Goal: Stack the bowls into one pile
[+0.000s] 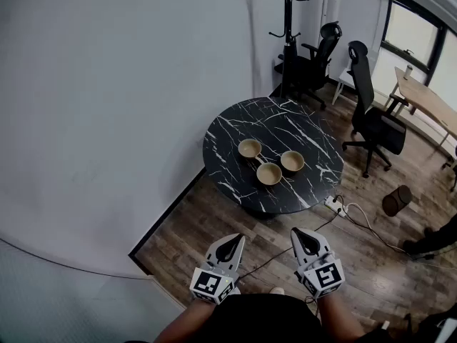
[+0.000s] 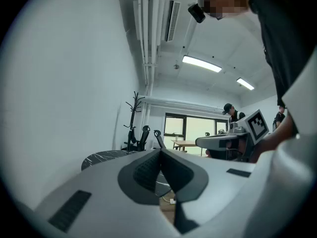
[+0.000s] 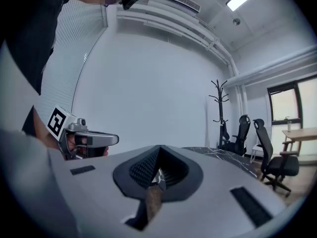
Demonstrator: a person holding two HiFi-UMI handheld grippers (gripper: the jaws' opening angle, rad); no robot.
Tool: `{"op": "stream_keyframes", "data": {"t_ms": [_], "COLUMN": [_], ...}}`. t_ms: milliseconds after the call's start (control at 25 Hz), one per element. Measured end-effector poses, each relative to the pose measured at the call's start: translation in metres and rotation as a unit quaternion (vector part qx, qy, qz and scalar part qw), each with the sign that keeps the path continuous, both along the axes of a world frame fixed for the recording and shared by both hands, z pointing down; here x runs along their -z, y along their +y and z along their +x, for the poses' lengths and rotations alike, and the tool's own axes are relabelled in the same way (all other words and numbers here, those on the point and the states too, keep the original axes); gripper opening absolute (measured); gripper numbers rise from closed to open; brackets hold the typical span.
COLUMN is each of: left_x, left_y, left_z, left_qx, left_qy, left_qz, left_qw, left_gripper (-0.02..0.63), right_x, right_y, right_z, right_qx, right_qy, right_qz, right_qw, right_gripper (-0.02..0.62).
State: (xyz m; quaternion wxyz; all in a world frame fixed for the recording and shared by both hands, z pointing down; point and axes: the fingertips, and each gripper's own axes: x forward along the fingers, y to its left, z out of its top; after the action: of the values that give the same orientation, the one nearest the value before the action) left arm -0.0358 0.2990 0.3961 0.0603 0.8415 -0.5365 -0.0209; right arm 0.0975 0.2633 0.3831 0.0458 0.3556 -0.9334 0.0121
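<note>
Three tan bowls sit apart on a round black marble table (image 1: pixel 228 138): one at the left (image 1: pixel 249 148), one at the front (image 1: pixel 269 174), one at the right (image 1: pixel 292 161). In the head view my left gripper (image 1: pixel 230 246) and right gripper (image 1: pixel 305 239) are held close to my body, well short of the table, both shut and empty. The left gripper view shows its jaws (image 2: pixel 159 150) closed, pointing level toward the table (image 2: pixel 101 157). Closed too are the jaws of the right gripper (image 3: pixel 159 150), with the table's edge (image 3: pixel 218 154) beyond.
Black office chairs (image 1: pixel 371 116) and a coat stand (image 1: pixel 288 27) stand behind the table. A power strip (image 1: pixel 334 205) with cables lies on the wood floor by the table's foot. A white wall runs along the left. Another person (image 2: pixel 231 114) stands in the distance.
</note>
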Motion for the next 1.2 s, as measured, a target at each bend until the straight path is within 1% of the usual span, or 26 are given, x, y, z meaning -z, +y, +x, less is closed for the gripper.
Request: {"op": "stream_keyframes", "data": {"t_ms": [120,200,280,440,640,800,920,1080,1200], "left_x": [0.001,0.0,-0.001,-0.006,-0.01,-0.012,-0.015,-0.016,-0.017], "left_y": [-0.001,-0.002,-0.004,-0.006,-0.008,-0.013,-0.017,-0.025,-0.032], "left_z": [0.003,0.003,0.002,0.001,-0.001,-0.006,-0.011,-0.021,-0.033], "left_qx": [-0.002,-0.001,-0.003,-0.007,-0.008,-0.01,-0.009,-0.01,-0.013], "left_qy": [-0.01,-0.016,-0.014,-0.009,-0.008,-0.008,-0.006,-0.003,-0.004], "left_qz": [-0.002,-0.004,-0.004,-0.007,-0.009,-0.017,-0.022,-0.022,-0.02], "left_qw": [0.9999,0.9999,0.9999,0.9999,0.9999,0.9998,0.9997,0.9997,0.9997], "left_gripper": [0.014,0.014,0.014,0.014,0.014,0.014,0.014,0.014,0.014], "right_x": [0.007,0.006,0.003,0.002,0.003,0.005,0.005,-0.002,0.004], "right_y": [-0.006,-0.007,-0.007,-0.013,-0.016,-0.023,-0.03,-0.037,-0.047], "right_z": [0.005,0.005,0.002,-0.001,-0.006,-0.009,-0.012,-0.024,-0.036], "right_qx": [-0.018,-0.012,-0.003,-0.013,-0.008,-0.019,-0.036,-0.023,-0.034], "right_qy": [-0.006,-0.005,-0.001,-0.004,-0.006,-0.009,0.006,-0.001,-0.002], "right_qz": [0.0,0.002,0.002,0.007,0.015,0.016,0.001,0.006,0.005], "right_qw": [1.0,1.0,1.0,1.0,1.0,1.0,0.999,1.0,0.999], "right_gripper": [0.003,0.003,0.003,0.003,0.005,0.006,0.006,0.006,0.006]}}
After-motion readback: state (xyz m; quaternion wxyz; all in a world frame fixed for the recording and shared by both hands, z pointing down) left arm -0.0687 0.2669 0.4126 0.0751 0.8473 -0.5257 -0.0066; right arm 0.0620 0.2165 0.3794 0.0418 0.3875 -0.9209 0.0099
